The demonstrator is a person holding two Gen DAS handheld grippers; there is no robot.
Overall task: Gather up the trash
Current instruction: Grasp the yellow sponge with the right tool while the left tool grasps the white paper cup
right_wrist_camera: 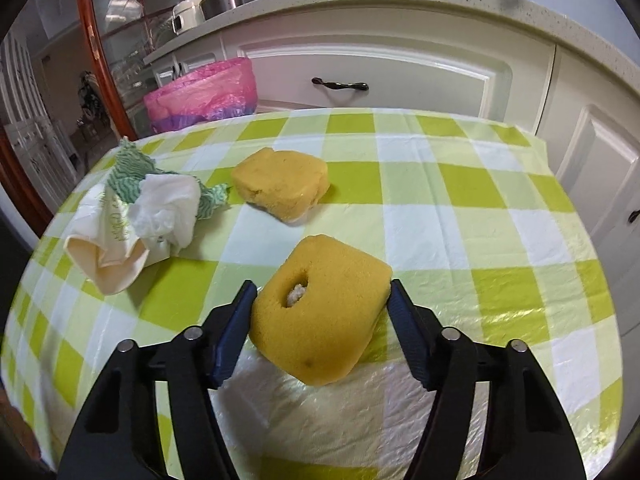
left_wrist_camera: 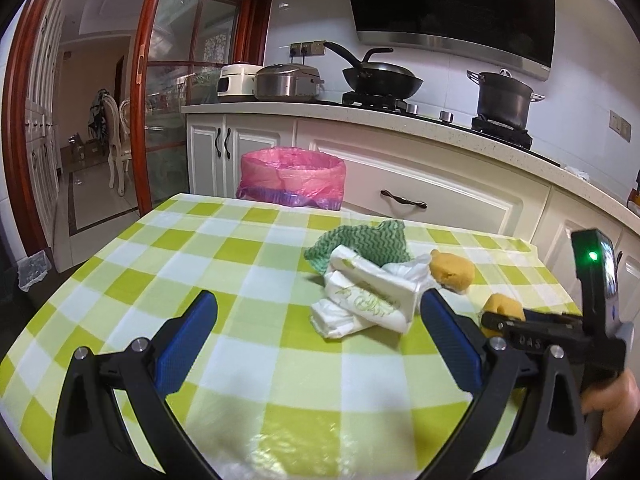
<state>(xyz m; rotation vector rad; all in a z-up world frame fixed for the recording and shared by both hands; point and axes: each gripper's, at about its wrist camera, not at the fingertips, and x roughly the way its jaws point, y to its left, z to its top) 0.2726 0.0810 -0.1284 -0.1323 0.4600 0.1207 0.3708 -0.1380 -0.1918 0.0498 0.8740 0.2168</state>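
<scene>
The left tongs (left_wrist_camera: pixel 318 312) stand wide and empty over the checked tablecloth (left_wrist_camera: pixel 224 256). Past them lie crumpled white paper (left_wrist_camera: pixel 360 300), a green wavy rag (left_wrist_camera: pixel 368 240) and a yellow sponge (left_wrist_camera: pixel 452 270); a pink-lined bin (left_wrist_camera: pixel 292 176) stands behind the table.

From the right wrist, the right tongs (right_wrist_camera: pixel 322 292) hold a holed sponge (right_wrist_camera: pixel 320 312), porous, something whitish in its hole, pads against both sides.

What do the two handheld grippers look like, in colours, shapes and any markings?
The left gripper has black plastic arms with silver pivot bolts and two blue ribbed fingers. The right gripper has the same build. Seen from the left wrist, its black body bears embossed letters, too blurred to read surely, and an upright unit with a green light.
</scene>
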